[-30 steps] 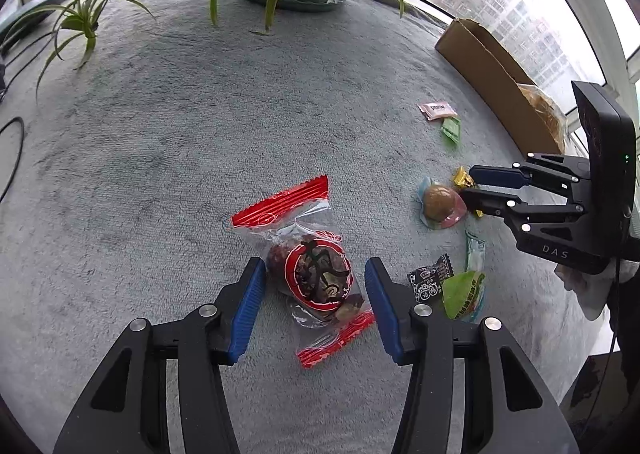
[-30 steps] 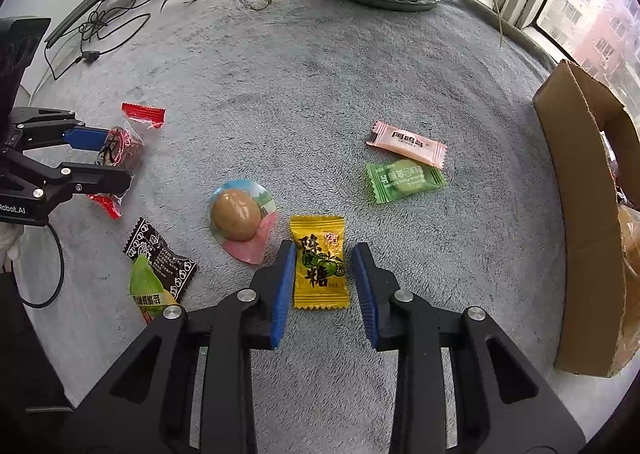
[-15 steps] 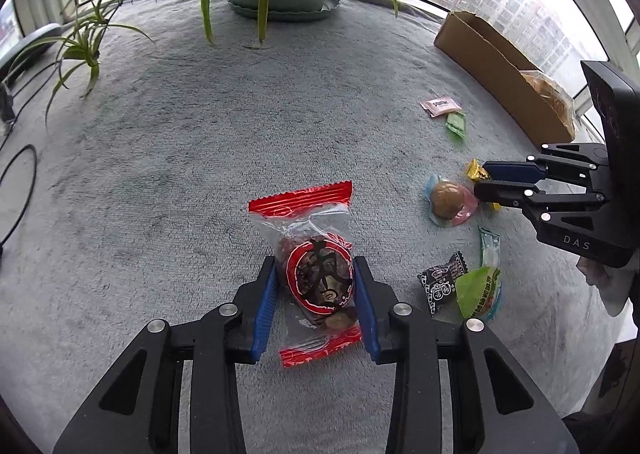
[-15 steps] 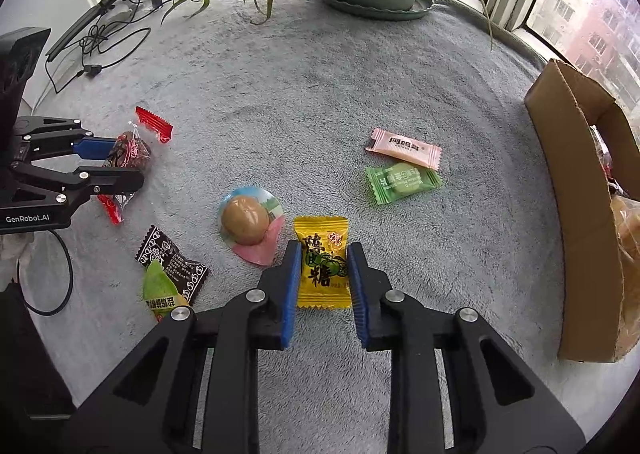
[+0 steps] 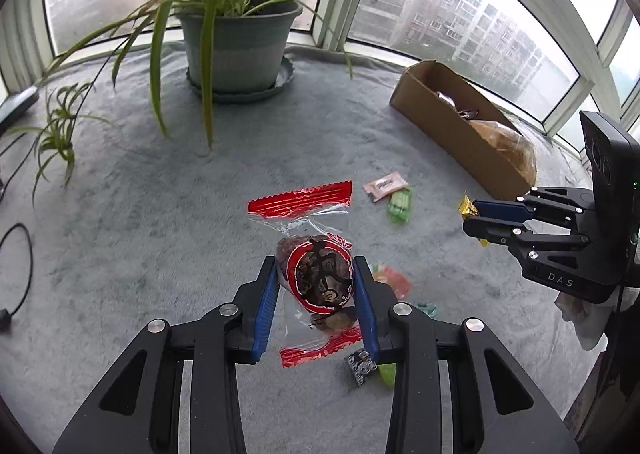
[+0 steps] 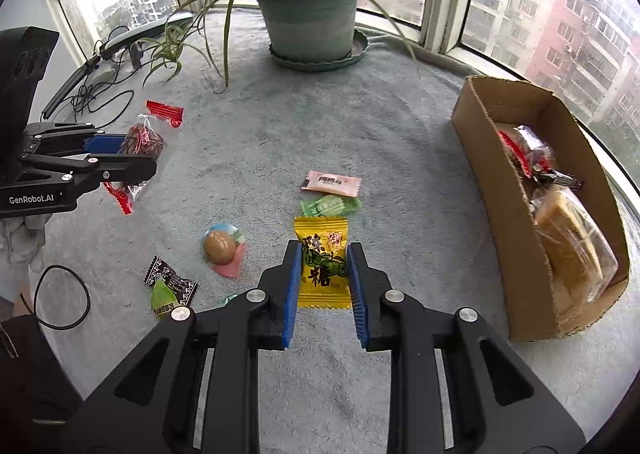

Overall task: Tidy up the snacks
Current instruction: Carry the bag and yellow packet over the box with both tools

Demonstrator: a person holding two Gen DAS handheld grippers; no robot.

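Here, the cardboard box [image 6: 520, 189] sits at my right on the grey blanket [image 5: 120, 213], part filled. My left gripper [image 5: 316, 296] has just closed and pinches the red date packet [image 5: 316, 274] across its lumpy middle, clear of the blanket; its film looks slippery, light. My right gripper [image 6: 323, 274] nips the yellow candy [image 6: 322, 262] by its 2 soft edges, lifted.

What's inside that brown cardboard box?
The brown cardboard box holds a clear bag of yellow-brown cakes and red-and-black wrapped snacks. Whatever lies beneath them is covered.
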